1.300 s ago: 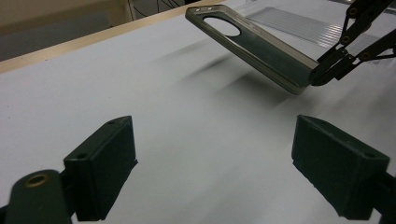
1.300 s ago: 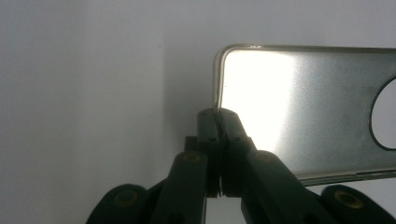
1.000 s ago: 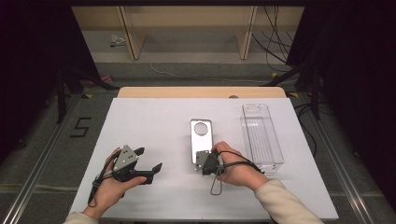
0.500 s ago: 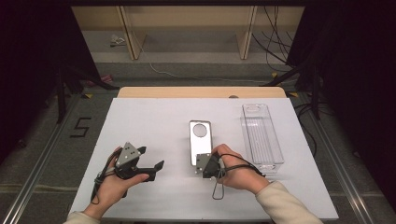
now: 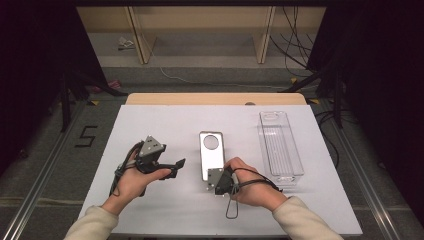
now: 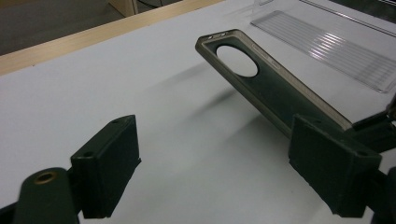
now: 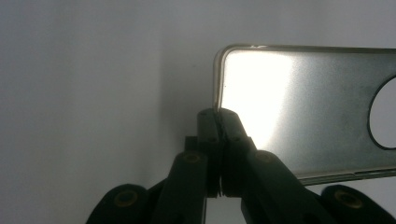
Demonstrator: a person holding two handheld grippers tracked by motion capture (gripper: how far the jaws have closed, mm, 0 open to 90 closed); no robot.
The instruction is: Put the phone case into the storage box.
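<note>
Metallic-backed phone case with a round camera cutout [image 5: 211, 155] lying at centre of the high view, on white table surface [image 5: 165, 120]; near end raised off the table in the left gripper view [image 6: 261, 84], far end seemingly down. Right gripper [image 5: 218, 176] clenched on the case's near edge, jaws pinched together over the rim in the right gripper view [image 7: 219, 122]. Left gripper [image 5: 176, 167] at lower left of centre, jaws spread wide with nothing between them, pointed toward the case and apart from it. Clear ribbed plastic tray [image 5: 280, 145] at right of the high view, long and narrow, holding nothing visible; no contact with the case. Judged status: case gripped and partly lifted, early stage; transfer not done. Remaining, as judged: a second grip from the left, or carriage across to the tray, and release. Final destination not confirmed from the frames.
</note>
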